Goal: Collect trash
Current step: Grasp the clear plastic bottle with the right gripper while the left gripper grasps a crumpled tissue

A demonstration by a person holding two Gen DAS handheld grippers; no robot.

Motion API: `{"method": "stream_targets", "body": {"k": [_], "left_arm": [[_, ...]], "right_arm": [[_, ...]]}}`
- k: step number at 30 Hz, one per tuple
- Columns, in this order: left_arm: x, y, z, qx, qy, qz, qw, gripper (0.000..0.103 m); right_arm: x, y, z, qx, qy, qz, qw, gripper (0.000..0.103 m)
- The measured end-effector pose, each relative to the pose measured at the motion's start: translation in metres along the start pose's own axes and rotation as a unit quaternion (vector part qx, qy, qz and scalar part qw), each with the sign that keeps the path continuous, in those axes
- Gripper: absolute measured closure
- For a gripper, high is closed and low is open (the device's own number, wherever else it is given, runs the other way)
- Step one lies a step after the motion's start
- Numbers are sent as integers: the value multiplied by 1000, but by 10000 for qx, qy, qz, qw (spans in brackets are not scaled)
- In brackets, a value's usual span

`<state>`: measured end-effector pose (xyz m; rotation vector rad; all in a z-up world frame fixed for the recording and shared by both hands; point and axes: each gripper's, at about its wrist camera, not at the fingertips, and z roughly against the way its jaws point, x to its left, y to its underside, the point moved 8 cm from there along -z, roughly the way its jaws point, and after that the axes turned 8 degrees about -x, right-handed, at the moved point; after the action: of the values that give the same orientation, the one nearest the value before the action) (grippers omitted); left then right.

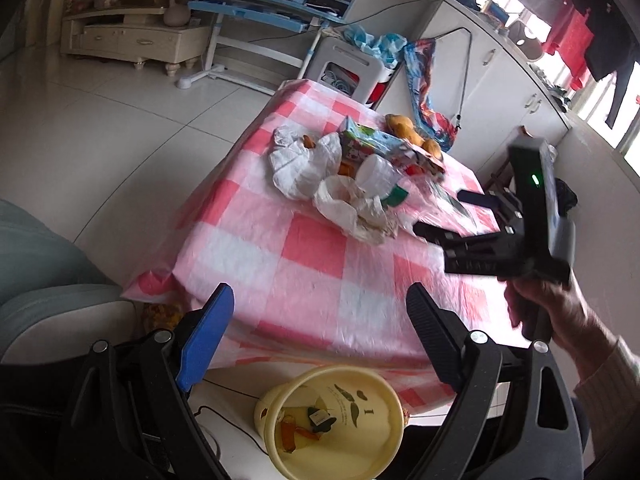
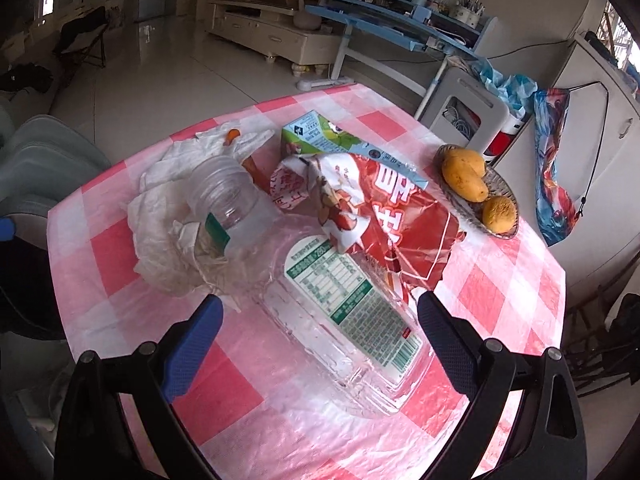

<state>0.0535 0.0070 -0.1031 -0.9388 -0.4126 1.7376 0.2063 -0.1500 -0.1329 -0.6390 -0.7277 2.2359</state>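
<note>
Trash lies on the pink checked tablecloth [image 2: 240, 392]: a clear plastic package with a green label [image 2: 352, 320], a red snack bag [image 2: 384, 216], a clear plastic jar [image 2: 228, 208], a green carton [image 2: 320, 136] and crumpled white bags [image 2: 168, 208]. My right gripper [image 2: 320, 320] is open, its fingers on either side of the clear package, just above it. My left gripper [image 1: 320, 312] is open and empty above the table's near edge and a yellow bin [image 1: 336, 420] on the floor. The right gripper also shows in the left wrist view [image 1: 440, 216], beside the trash pile [image 1: 352, 176].
A dish with mangoes [image 2: 476, 188] sits at the table's far right. A grey chair [image 1: 48, 280] stands left of the table. A white stool [image 1: 348, 68], a blue desk [image 1: 272, 4] and white cabinets [image 1: 500, 80] stand beyond. The bin holds a few scraps.
</note>
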Motion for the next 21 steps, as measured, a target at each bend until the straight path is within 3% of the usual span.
{"method": "stream_targets", "body": {"k": [3, 5, 11, 14, 15, 16, 18, 21], "left_arm": [[4, -17, -11, -27, -48, 141, 9999, 19], [3, -31, -17, -107, -95, 100, 9998, 18], [0, -53, -49, 50, -183, 13, 9998, 18], [-2, -55, -61, 109, -187, -16, 9998, 18], [-4, -54, -65, 140, -167, -64, 9997, 18], [-9, -52, -70, 179, -148, -131, 9996, 18], [-18, -48, -81, 261, -101, -287, 9992, 18], [-30, -40, -92, 346, -57, -464, 9983, 18]], "right_arm": [[2, 7, 13, -39, 69, 2, 10000, 29], [3, 12, 27, -40, -111, -190, 9997, 40], [11, 42, 66, 53, -245, -519, 9983, 48], [12, 58, 82, 105, -325, -897, 9954, 46], [11, 60, 82, 96, -334, -1018, 9942, 43], [10, 60, 78, 92, -342, -1079, 9935, 33], [12, 54, 69, 69, -285, -960, 9949, 25], [28, 52, 55, 163, -233, -556, 9980, 26]]}}
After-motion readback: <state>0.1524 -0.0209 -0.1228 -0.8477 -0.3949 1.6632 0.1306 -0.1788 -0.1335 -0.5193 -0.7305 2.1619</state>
